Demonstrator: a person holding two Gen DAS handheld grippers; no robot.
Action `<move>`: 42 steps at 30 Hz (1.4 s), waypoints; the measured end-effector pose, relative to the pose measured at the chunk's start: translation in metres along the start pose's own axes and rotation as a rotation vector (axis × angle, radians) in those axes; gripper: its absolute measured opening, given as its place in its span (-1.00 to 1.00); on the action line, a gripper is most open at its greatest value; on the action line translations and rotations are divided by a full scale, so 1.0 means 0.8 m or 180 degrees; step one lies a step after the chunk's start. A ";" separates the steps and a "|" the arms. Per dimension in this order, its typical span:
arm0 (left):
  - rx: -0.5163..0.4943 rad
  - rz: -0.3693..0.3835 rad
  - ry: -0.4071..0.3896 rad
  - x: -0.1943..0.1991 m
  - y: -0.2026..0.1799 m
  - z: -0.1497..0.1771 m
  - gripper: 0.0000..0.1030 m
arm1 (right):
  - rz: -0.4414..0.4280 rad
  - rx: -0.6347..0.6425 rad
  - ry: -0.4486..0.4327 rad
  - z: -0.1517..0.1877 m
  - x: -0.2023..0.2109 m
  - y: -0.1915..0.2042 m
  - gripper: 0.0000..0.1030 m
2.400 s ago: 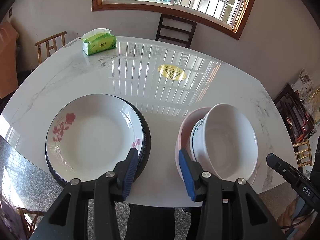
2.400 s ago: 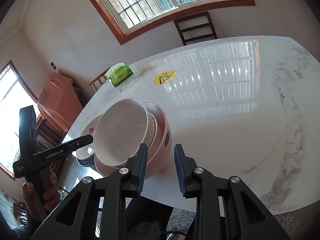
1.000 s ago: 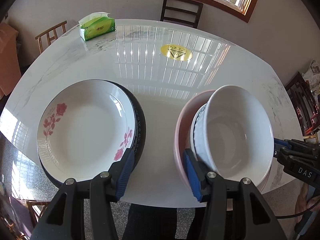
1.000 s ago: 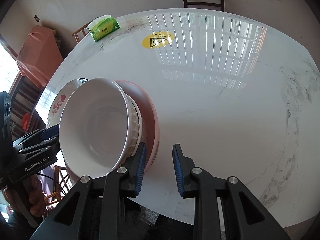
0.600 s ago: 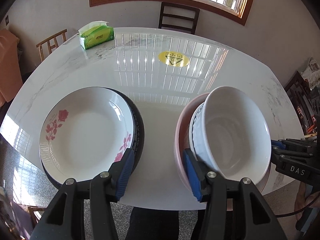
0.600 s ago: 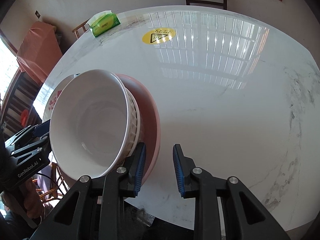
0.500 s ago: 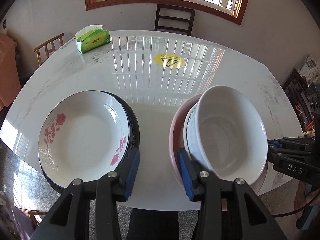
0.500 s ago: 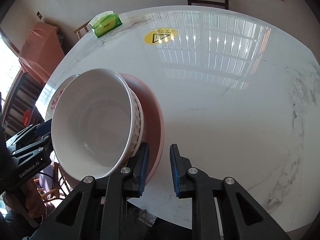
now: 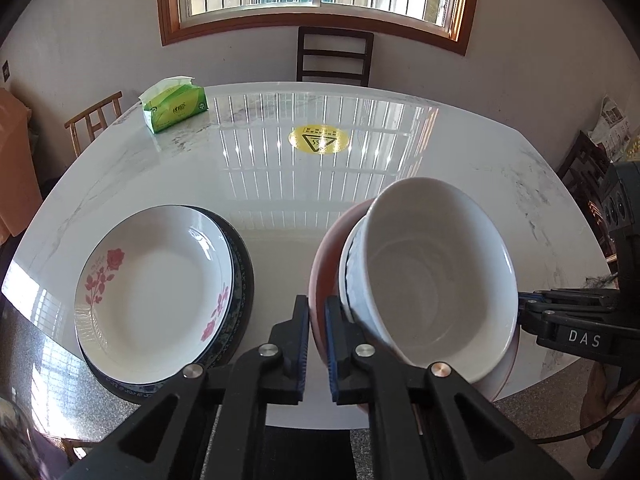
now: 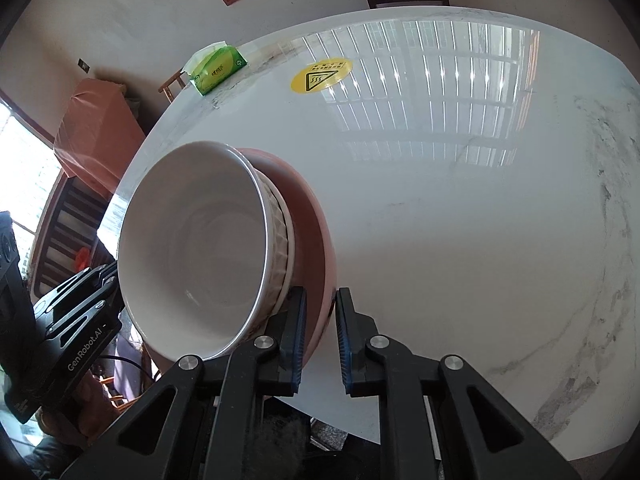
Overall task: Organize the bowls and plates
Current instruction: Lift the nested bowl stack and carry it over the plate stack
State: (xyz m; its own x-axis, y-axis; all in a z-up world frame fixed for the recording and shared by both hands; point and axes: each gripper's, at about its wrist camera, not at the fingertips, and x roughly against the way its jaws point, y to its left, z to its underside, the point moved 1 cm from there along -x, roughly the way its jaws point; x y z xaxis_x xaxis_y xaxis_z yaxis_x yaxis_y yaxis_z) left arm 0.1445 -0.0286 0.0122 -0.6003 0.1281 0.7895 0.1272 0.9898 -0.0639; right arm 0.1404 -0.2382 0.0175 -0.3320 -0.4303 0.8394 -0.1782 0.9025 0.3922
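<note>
Left wrist view: both hand-held grippers [image 9: 317,342] [image 10: 321,332] pinch the pink bowl [image 9: 322,276] over the marble table [image 9: 280,184].

A white plate [image 9: 156,292] with red rose prints lies flat on a dark blue-patterned plate [image 9: 240,280], stacked near the table's near-left edge. To their right, near the near edge, a white bowl [image 9: 432,280] with a ribbed outer wall sits nested in a wider pink bowl [image 9: 324,276], both open side up and tilted. The pink bowl's rim shows on both sides of the white bowl, which stands higher than it; the stack sits apart from the plates.
</note>
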 end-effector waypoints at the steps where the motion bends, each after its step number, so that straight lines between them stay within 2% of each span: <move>1: 0.0007 -0.0011 -0.0004 0.001 0.000 0.000 -0.86 | -0.0014 -0.0012 0.0005 0.001 -0.001 0.000 -0.72; 16: 0.0006 -0.0004 -0.0076 0.012 -0.003 -0.004 -0.86 | -0.0118 -0.0168 0.0014 -0.001 -0.001 0.000 -0.71; 27: 0.0108 -0.0053 -0.0204 0.038 0.014 -0.014 -0.88 | -0.0211 -0.0129 -0.0003 -0.011 0.009 0.021 -0.71; 34: 0.0267 -0.0146 -0.0341 0.072 0.051 -0.027 -0.89 | -0.0275 0.0077 0.0000 -0.034 0.011 0.068 -0.70; 42: 0.0517 -0.0361 -0.0493 0.110 0.120 -0.036 -0.88 | -0.0444 0.0343 0.0032 -0.064 -0.001 0.142 -0.70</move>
State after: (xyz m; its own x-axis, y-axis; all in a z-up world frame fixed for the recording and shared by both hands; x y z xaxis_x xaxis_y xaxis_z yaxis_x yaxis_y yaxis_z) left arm 0.1265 0.0758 0.0934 -0.7190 0.0112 0.6949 -0.0689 0.9938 -0.0873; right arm 0.1677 -0.1347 0.0806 -0.2879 -0.5504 0.7837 -0.3203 0.8265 0.4629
